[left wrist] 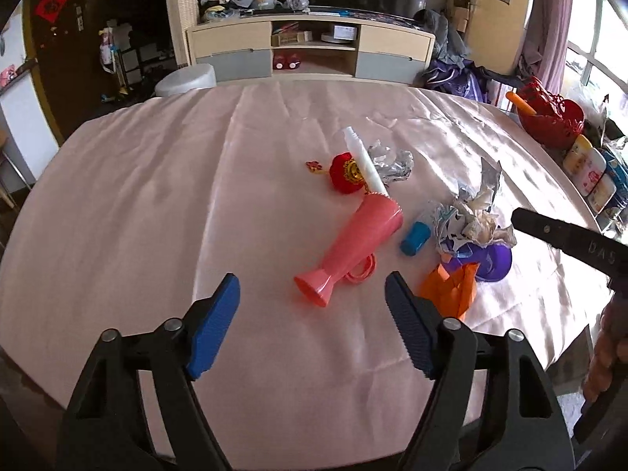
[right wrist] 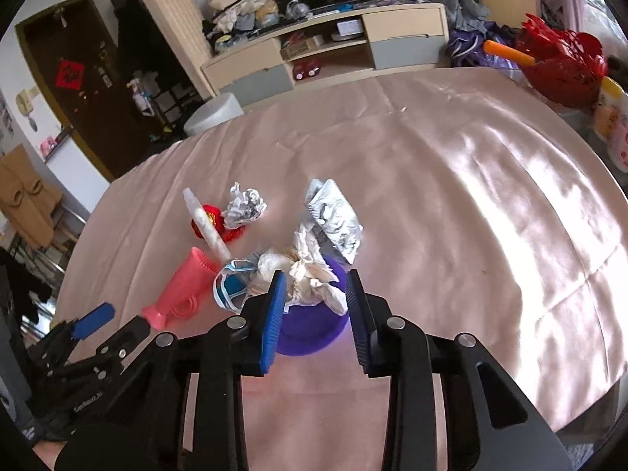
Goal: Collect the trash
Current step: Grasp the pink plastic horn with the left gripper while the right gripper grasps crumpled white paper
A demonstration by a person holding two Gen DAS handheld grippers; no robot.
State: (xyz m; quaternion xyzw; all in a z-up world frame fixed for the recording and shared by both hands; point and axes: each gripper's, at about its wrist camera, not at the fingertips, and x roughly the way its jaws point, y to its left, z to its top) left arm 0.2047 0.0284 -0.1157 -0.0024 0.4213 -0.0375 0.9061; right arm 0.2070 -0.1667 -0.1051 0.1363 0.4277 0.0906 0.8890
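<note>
Left wrist view: left tool (left wrist: 312, 298) released, empty; crumpled foil ball (left wrist: 390, 163) loose at 12 o'clock. Right wrist view: right tool (right wrist: 314, 294) parted, holding nothing, above purple plastic bowl (right wrist: 310, 333) heaped with wrappers. Collection seems partly done.

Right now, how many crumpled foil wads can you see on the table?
2. One foil wad lies beside the red ornament, far from the grippers. The other leans on the trash heap over the purple bowl. More may be buried in that heap.
</note>
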